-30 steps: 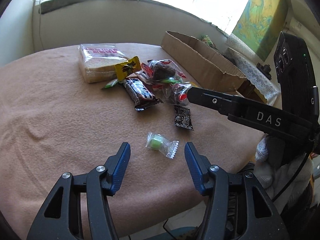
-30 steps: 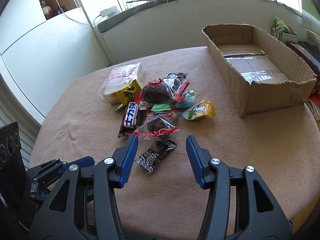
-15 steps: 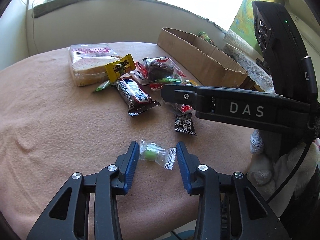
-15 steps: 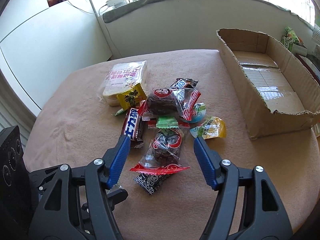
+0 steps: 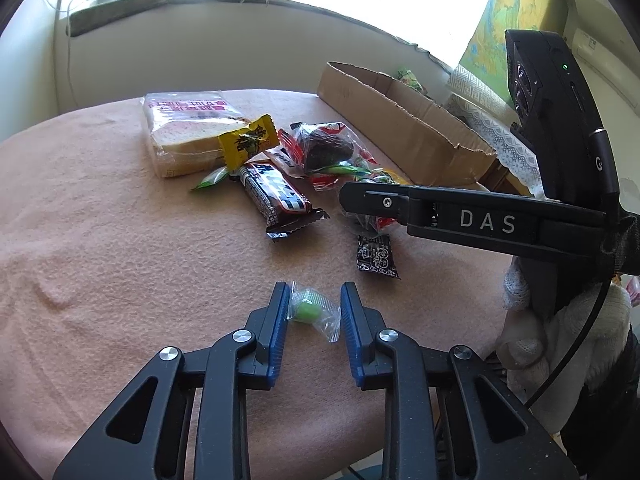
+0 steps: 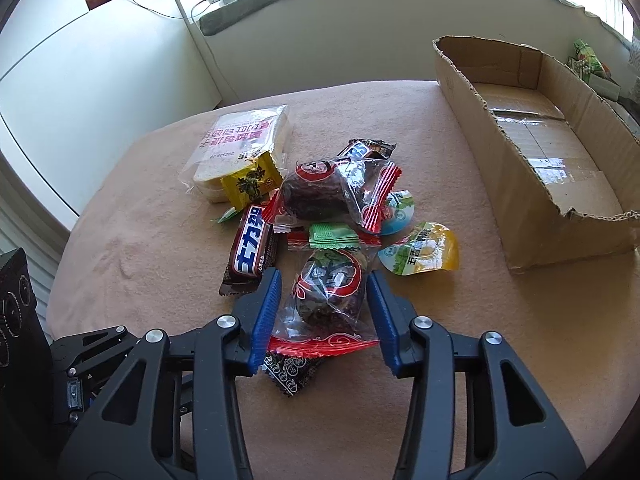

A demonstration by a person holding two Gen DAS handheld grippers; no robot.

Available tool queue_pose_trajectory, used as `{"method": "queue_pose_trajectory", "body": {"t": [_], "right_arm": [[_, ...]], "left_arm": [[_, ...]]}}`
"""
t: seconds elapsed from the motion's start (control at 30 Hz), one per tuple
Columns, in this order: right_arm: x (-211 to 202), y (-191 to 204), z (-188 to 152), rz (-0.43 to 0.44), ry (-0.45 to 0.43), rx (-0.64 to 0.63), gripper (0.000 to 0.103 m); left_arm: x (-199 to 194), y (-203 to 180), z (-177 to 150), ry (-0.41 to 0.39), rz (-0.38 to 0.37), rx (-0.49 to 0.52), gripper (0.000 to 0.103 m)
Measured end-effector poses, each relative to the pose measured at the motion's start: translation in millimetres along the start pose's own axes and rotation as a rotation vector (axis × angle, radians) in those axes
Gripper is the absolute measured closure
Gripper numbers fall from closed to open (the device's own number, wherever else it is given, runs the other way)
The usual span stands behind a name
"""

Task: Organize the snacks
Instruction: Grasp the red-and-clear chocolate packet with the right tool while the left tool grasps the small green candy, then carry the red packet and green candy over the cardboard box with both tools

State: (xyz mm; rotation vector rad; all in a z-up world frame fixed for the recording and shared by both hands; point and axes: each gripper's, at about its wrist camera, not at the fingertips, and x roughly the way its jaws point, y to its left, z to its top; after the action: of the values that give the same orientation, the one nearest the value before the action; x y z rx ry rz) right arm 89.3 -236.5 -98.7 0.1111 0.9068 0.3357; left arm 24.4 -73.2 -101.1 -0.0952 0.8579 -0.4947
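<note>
A green candy (image 5: 308, 312) in a clear wrapper lies on the pink cloth between the blue pads of my left gripper (image 5: 315, 288). Its jaws are closing and the pads pinch the wrapper's ends. My right gripper (image 6: 323, 276) straddles a dark cake packet (image 6: 328, 292) with red trim at the near end of the snack pile. Those jaws are closing too, with the pads close beside the wrapper and not squeezing it. One right finger (image 5: 472, 220) crosses the left wrist view above a black sachet (image 5: 376, 256).
The pile holds a bread pack (image 6: 240, 136), a yellow packet (image 6: 250, 180), a chocolate bar (image 6: 252, 244), a second cake (image 6: 320, 192), a green sachet (image 6: 332, 236) and a jelly cup (image 6: 424, 254). An open cardboard box (image 6: 480, 152) stands at the right. A gloved hand (image 5: 520, 320) holds the right gripper.
My left jaws have narrowed from wide apart onto the green candy. My right gripper moved forward from the black sachet to the red-trimmed cake packet and its jaws narrowed around it.
</note>
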Motion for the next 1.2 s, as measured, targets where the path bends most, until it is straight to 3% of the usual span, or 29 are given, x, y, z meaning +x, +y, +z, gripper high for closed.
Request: {"method": "queue_pose_trajectory", "body": {"t": [0.2,0.47,0.9,1.2], "right_arm": [[-8.9,-2.7,-3.0,-0.018,-0.013,-0.014,0.058],[2.7,-10.2,-7.6,-0.035,0.051,-0.047,0.060],[-26.1,-12.7,-5.2,0.033,-0.041,-0.002,0.064],[-64.0,-27.5,4.1,0.011,-0.140,0.009,0.064]], "left_arm": [[-15.7,1.0,-5.4,-0.023,0.016,-0.001,0.079],[-19.8,-1.4,-6.9,-0.024,0.020,-0.009,0.079],[-38.5,-8.9,11.2,-0.086,0.006,0.006,0.079],[-32.6,-28.5,37.9,-0.118,-0.018,0.041,0.079]]}}
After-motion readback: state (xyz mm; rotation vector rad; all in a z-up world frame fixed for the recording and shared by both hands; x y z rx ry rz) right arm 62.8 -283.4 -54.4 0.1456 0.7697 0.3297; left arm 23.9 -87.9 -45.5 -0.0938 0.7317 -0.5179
